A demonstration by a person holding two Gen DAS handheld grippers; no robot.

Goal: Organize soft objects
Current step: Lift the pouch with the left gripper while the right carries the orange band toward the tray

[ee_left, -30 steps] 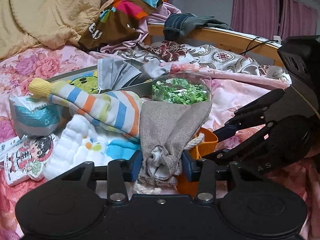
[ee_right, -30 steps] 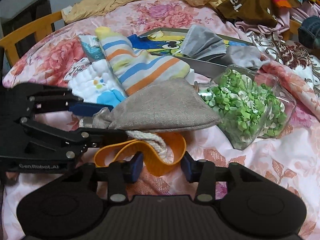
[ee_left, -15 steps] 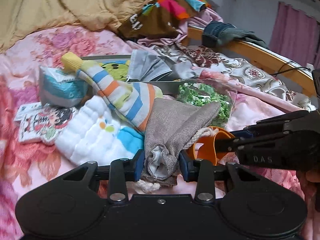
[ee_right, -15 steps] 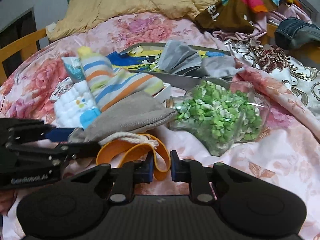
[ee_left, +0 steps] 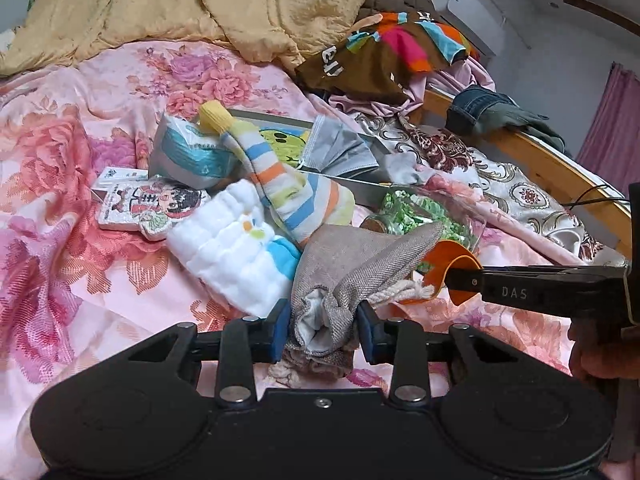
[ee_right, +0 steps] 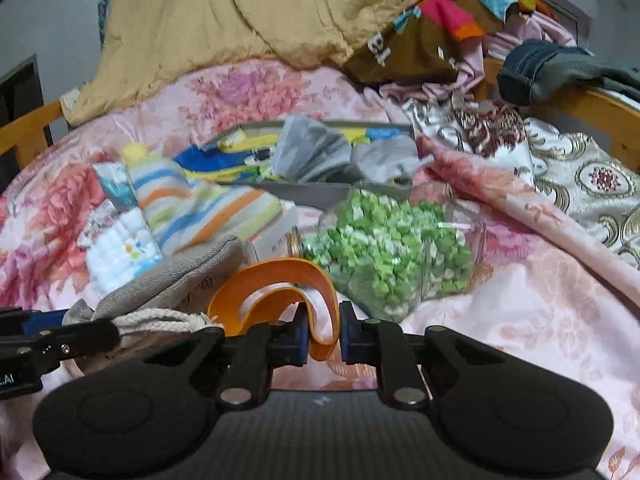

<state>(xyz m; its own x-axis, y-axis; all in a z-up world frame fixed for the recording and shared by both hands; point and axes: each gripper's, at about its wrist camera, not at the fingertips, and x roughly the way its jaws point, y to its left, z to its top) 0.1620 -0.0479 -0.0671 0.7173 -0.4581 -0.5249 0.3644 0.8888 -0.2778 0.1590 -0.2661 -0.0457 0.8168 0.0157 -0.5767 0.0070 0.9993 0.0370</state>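
Note:
My left gripper is shut on the bunched mouth of a grey drawstring pouch, lifted off the floral bedsheet. The pouch's white cord hangs to the right. My right gripper is shut on an orange elastic band, held up just right of the pouch. In the left wrist view the band sits in the right gripper's fingers. A striped sock and a white quilted cloth lie behind the pouch.
A clear jar of green paper stars lies on its side by the band. A shallow tray holds grey cloths. A tissue pack and cartoon card lie left. Blanket and clothes are piled behind.
My right gripper closed on the orange band and lifted it off the sheet. My left gripper raised the pouch, and both views tilted up and back.

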